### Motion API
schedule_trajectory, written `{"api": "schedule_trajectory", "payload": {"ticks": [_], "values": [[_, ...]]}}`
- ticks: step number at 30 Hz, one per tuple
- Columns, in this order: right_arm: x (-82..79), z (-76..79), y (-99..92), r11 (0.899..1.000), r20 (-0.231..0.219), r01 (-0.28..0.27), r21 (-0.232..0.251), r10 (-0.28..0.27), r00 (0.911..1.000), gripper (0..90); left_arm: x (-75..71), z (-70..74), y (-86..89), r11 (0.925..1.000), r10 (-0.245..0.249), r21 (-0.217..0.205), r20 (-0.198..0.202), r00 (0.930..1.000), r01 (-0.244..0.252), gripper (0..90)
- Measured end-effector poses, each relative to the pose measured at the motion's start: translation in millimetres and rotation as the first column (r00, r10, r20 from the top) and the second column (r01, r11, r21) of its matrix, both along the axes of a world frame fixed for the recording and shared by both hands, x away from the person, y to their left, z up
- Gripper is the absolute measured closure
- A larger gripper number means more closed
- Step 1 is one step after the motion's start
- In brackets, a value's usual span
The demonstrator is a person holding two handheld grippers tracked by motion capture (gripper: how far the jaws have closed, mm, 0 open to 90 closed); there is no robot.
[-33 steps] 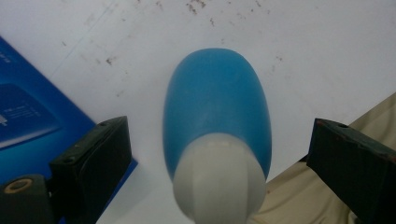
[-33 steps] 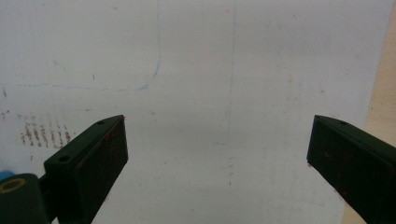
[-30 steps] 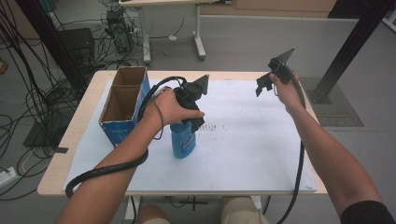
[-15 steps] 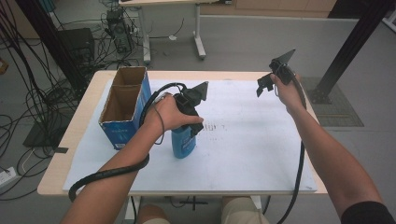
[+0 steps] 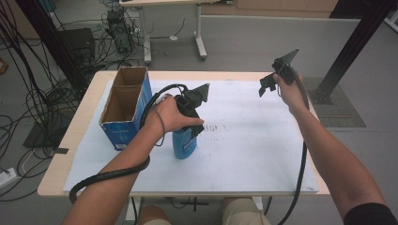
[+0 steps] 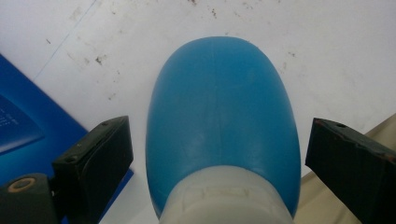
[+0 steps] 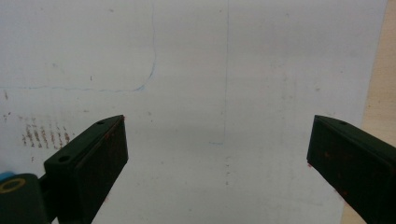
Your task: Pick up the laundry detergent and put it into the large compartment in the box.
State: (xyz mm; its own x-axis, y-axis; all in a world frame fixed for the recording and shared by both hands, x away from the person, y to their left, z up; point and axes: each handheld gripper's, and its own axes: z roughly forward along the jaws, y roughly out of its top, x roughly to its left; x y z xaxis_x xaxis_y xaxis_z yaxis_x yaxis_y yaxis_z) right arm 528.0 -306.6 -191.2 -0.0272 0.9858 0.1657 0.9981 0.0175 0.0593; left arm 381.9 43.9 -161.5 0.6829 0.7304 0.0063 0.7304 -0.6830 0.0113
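Note:
A blue bottle (image 5: 184,144) with a white neck stands upright on the white sheet (image 5: 244,154), just right of a blue box. My left gripper (image 5: 191,123) points down over its top. In the left gripper view the bottle (image 6: 223,84) sits between the jaws of my left gripper (image 6: 219,126), which is open with a narrow gap on each side. My right gripper (image 5: 270,83) is held in the air over the far right of the table. It is open, and between its jaws in the right gripper view (image 7: 217,126) lies bare sheet.
An open-topped blue cardboard box (image 5: 123,129) stands at the left of the table, close to the bottle. The wooden table edge (image 5: 328,154) runs along the right of the sheet. Cables, a black post (image 5: 352,47) and another table stand on the floor beyond.
My left hand and gripper have sunk slightly lower over the bottle. The bottle and my right gripper have stayed where they were.

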Motion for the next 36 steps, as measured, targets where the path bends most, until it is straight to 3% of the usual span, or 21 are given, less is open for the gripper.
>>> {"api": "schedule_trajectory", "payload": {"ticks": [36], "values": [[0.8,-0.9,1.2,1.0,-0.002,-0.007,0.001,0.007,1.0,5.2,0.7,-3.8,-1.0,0.9998,-0.004,0.018,0.003,1.0,0.004,8.1]]}}
